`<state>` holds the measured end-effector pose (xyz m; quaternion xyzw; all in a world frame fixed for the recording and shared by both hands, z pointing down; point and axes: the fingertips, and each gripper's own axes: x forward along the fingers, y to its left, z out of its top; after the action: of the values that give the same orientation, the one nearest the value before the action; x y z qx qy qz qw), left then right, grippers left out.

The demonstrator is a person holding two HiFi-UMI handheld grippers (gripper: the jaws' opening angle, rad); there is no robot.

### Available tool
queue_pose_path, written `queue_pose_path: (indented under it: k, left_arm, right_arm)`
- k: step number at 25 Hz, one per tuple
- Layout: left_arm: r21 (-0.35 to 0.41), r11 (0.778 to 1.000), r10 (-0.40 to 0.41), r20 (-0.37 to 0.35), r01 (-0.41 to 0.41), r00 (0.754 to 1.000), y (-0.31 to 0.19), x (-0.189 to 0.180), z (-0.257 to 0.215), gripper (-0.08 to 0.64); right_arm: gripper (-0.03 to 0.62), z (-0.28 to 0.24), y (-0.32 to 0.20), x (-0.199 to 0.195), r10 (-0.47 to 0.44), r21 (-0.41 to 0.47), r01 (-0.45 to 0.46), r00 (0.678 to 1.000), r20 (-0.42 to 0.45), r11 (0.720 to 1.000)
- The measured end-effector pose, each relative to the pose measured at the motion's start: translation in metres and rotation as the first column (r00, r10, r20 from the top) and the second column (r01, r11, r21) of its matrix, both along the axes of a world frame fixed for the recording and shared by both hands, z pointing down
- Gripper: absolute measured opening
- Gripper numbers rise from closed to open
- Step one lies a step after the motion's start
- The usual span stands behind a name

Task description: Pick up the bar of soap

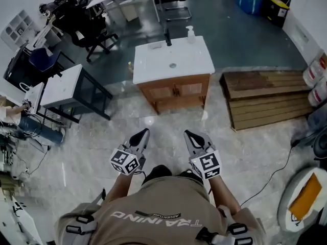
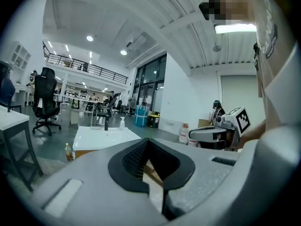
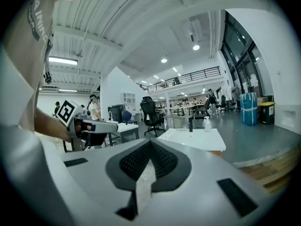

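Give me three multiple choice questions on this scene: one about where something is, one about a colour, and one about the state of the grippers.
1. Where does the pump bottle stand?
A. On the floor by the wooden planks
B. At the back of the sink top, right of the faucet
C. On the black-framed table

2. What colour is the sink top?
A. White
B. Black
C. Green

3. How are the left gripper and right gripper set?
A. Both shut and empty
B. Both wide open
C. Left shut on a bottle

Answers:
1 B: the head view shows it beside the faucet at the back edge.
2 A: the top is plainly white.
3 A: each gripper view shows the pads meeting with nothing between them.
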<state>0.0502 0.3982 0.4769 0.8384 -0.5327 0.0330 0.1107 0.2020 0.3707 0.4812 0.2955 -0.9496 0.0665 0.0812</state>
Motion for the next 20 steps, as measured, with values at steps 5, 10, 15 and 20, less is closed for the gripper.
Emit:
queue_pose_path:
  k: [5,10,15,20]
  left_arm:
    - [-0.058,0.998,-0.016,-0.004,0.016,1.000,-0.001,0.002,0.016,-0.008]
    - [-0.099,0.995,-0.022,0.002,0.022,1.000,-0.013,-0.007,0.035,-0.008]
    - [-0.056,0.997,-0.049,0.005,0.049,0.999,-0.046,-0.034,0.033,-0.008]
    - [-0.025,0.999,-0.044,-0.003,0.044,0.999,-0.077,-0.070,0.033,-0.008]
  right_arm:
    - [-0.003,0.024,-0.004,0.008,0.006,-0.043,-0.005,1.000,0.013,0.999]
    - [-0.003,0.051,-0.014,0.014,0.032,-0.109,-0.032,0.999,-0.005,0.993]
    - [-0.003,0.048,-0.049,-0.012,0.029,-0.096,-0.032,0.999,-0.032,0.995]
    - [-0.003,0.031,-0.079,-0.057,-0.026,-0.043,0.024,0.998,-0.058,0.999]
